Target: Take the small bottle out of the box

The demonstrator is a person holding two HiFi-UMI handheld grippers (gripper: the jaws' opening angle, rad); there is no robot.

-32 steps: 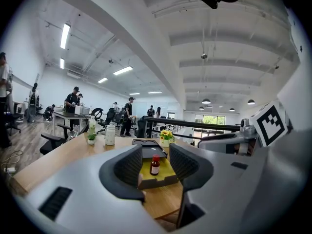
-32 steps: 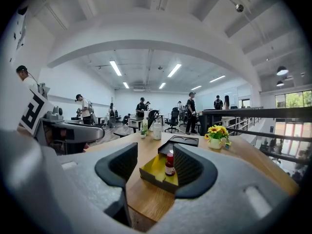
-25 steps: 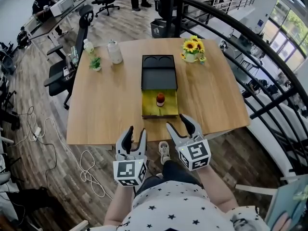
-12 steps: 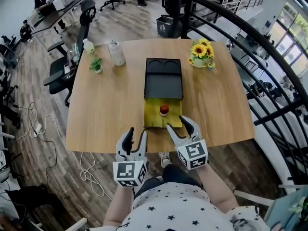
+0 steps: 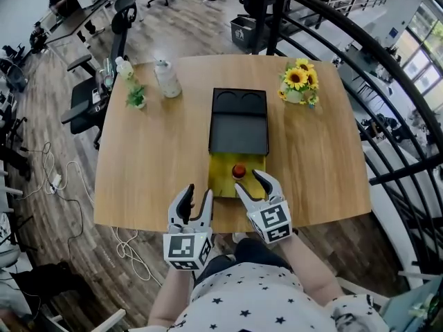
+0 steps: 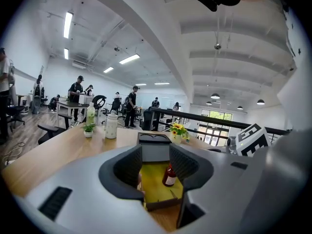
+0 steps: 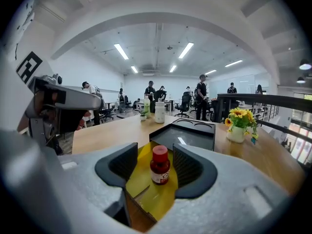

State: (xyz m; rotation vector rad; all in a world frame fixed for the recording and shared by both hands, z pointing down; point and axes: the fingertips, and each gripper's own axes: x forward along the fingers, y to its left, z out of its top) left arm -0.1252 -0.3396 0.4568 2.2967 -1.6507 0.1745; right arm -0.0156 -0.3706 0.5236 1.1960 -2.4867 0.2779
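A small dark-red bottle [image 5: 239,171] with a red cap stands upright in the open yellow-lined box [image 5: 223,182] near the table's front edge. Behind it the box's black lid [image 5: 239,121] lies flat on the table. My right gripper [image 5: 249,182] is open just in front of the box, its jaws apart either side of the line to the bottle [image 7: 159,165], not touching it. My left gripper [image 5: 195,200] is open at the table's front edge, left of the box. In the left gripper view the bottle [image 6: 169,175] shows ahead between the fingers.
A vase of sunflowers [image 5: 299,83] stands at the back right of the wooden table [image 5: 145,158]. At the back left are a white jar [image 5: 166,79], a small potted plant [image 5: 136,97] and a clear bottle [image 5: 124,68]. A black railing [image 5: 360,68] runs on the right.
Both grippers have moved forward toward the table. The right gripper has come up to the front of the box, with the bottle now in line between its open jaws.
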